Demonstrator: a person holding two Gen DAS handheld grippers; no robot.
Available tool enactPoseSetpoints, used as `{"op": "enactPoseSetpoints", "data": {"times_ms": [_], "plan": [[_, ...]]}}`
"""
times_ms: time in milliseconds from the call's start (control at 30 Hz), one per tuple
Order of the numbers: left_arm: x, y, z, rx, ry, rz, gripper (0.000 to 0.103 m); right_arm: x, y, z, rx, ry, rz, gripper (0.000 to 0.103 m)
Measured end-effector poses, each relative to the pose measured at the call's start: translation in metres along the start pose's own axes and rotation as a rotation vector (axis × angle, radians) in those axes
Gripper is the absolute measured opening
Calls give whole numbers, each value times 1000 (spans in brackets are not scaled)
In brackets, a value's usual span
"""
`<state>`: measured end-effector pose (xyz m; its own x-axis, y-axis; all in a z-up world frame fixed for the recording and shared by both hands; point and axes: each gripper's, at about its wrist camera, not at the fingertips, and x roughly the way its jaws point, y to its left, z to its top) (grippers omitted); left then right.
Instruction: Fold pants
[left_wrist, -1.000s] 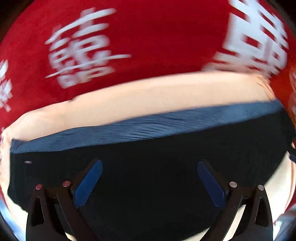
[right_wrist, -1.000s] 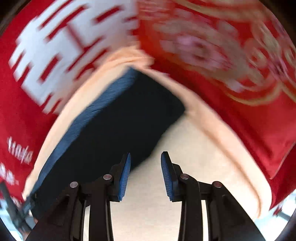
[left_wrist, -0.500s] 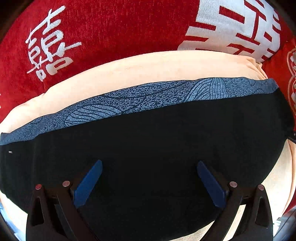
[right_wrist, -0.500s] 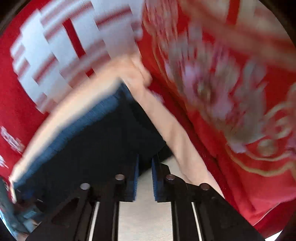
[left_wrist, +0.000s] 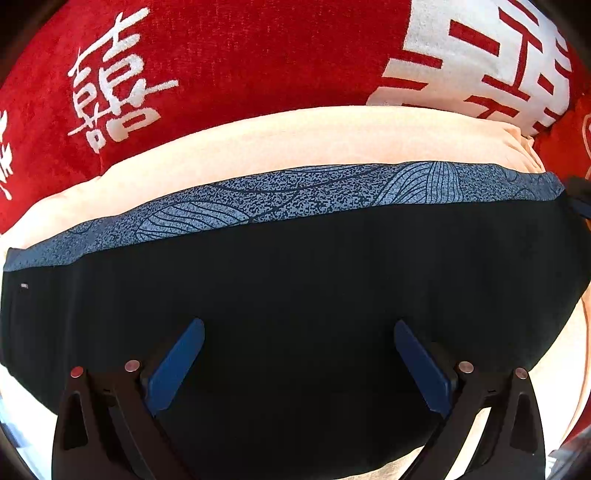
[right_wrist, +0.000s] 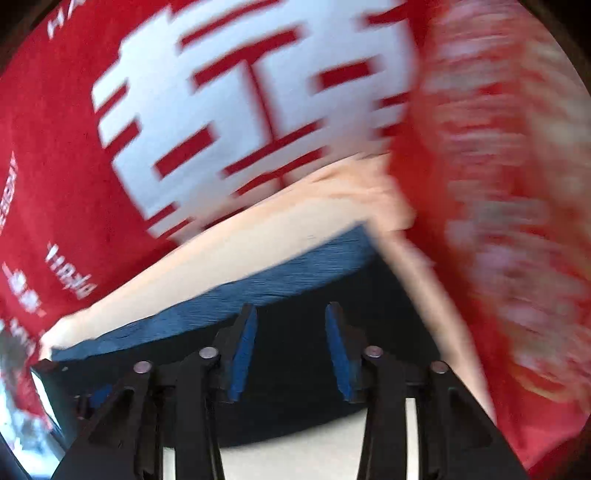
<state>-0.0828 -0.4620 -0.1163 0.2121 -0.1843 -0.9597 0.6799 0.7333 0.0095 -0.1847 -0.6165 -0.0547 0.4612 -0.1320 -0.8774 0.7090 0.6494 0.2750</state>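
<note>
The pants (left_wrist: 314, 280), black with a blue patterned band (left_wrist: 295, 192) along their far edge, lie spread flat on a peach cushion (left_wrist: 280, 144), which sits against red fabric with white characters (left_wrist: 229, 55).

The left gripper (left_wrist: 299, 354) hangs over the middle of the black cloth with its jaws spread wide, one blue pad (left_wrist: 173, 365) well apart from the other, and nothing between them. The pants fill the view under and ahead of it, the blue band lying well beyond the fingertips.

The right wrist view is blurred. The right gripper (right_wrist: 290, 332) stands partly open, its jaws apart by a moderate gap, over the pants (right_wrist: 295, 398) near their far corner. It seems to hold nothing, though the blur makes contact with the cloth hard to judge.
</note>
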Motion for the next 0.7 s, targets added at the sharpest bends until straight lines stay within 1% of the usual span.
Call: {"op": "enactPoseSetpoints", "data": {"times_ms": [67, 100, 133, 167, 200, 233, 267, 367, 400, 433, 500, 567, 667, 700], "plan": [[0, 0, -1, -6, 1, 0, 103, 34, 16, 4, -39, 57, 15, 33], [-1, -1, -2, -7, 1, -1, 103, 48, 19, 4, -49, 80, 7, 32], [-1, -1, -2, -8, 1, -3, 103, 61, 22, 4, -59, 98, -19, 31], [2, 2, 1, -8, 2, -5, 103, 68, 21, 5, -71, 91, -44, 25], [2, 2, 0, -9, 2, -7, 103, 67, 19, 4, -81, 74, -61, 22], [2, 3, 0, -8, 3, -9, 103, 68, 18, 8, -97, 49, -121, 21], [2, 3, 0, -8, 3, -10, 103, 70, 16, 10, -97, 42, -151, 21], [2, 4, 0, -8, 12, -12, 103, 65, 4, 17, -33, 49, -191, 23], [2, 4, 1, -8, 16, -13, 103, 62, 4, 17, -18, 53, -194, 25], [3, 4, 1, -7, 18, -13, 103, 56, 3, 15, 1, 56, -187, 25], [3, 6, 1, -4, 20, -15, 103, 43, 3, 6, 34, 73, -163, 31], [7, 9, 5, -1, 20, -17, 103, 30, 8, -9, 46, 88, -119, 34], [7, 9, 5, 4, 19, -19, 103, 18, 20, -39, 33, 130, -84, 42], [7, 9, 5, 6, 17, -20, 103, 16, 25, -50, 30, 146, -70, 43]]}}
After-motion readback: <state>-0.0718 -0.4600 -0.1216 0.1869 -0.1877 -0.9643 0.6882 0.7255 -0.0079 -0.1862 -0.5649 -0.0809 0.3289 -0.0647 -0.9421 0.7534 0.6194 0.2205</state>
